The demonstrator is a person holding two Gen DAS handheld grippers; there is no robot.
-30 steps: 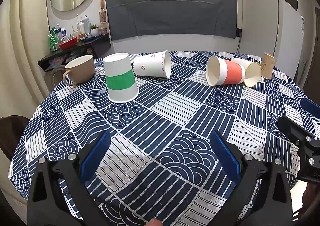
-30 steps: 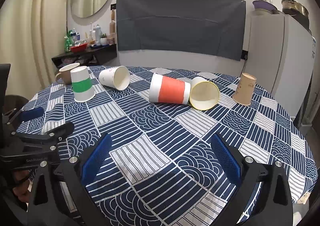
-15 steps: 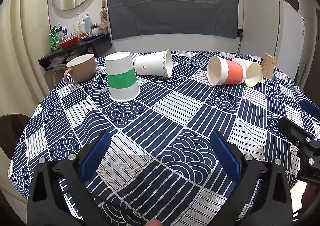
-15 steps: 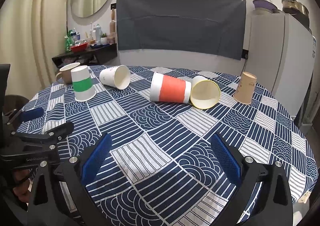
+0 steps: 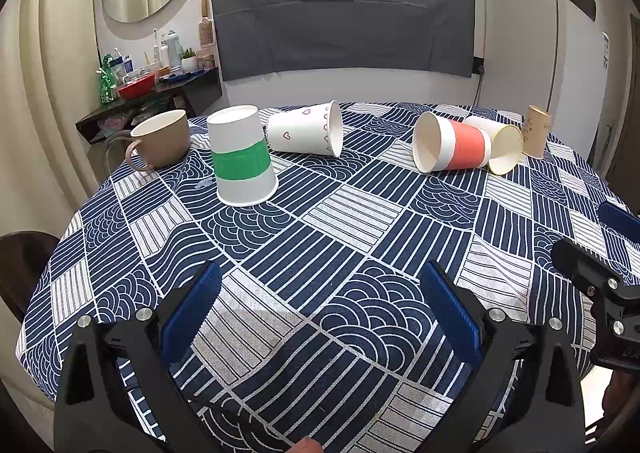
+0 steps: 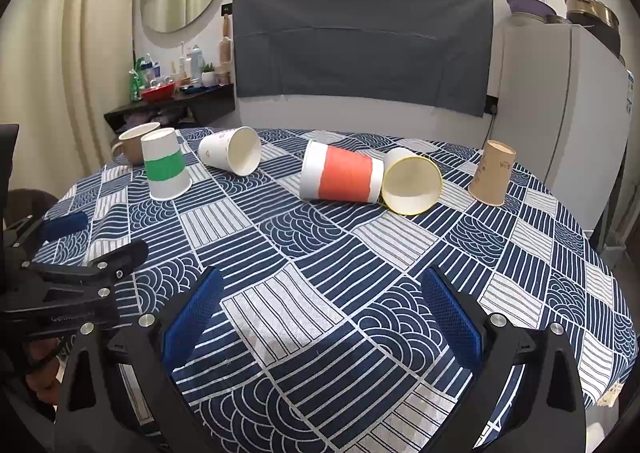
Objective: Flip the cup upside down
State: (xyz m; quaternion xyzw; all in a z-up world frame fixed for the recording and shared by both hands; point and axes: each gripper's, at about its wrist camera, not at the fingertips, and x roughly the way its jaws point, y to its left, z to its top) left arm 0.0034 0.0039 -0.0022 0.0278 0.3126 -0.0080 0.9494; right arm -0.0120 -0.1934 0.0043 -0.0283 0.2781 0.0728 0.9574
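A green-banded white paper cup (image 5: 242, 157) stands upside down at the left; it also shows in the right wrist view (image 6: 165, 169). A white heart-print cup (image 5: 307, 134) (image 6: 231, 150) lies on its side. A red-banded cup (image 5: 452, 147) (image 6: 340, 177) and a yellow-rimmed cup (image 5: 502, 147) (image 6: 412, 187) lie on their sides, touching. A brown paper cup (image 5: 535, 131) (image 6: 492, 172) stands upside down at the right. My left gripper (image 5: 320, 301) and right gripper (image 6: 320, 301) are open and empty, near the table's front edge.
A tan ceramic mug (image 5: 160, 139) stands upright at the far left. The round table has a blue patterned cloth (image 5: 320, 237). A dark chair (image 5: 20, 261) is at the left edge. A fridge (image 6: 560, 113) stands behind at the right.
Both wrist views have drifted slightly forward, toward the cups. Nothing on the table has moved and both grippers stay open.
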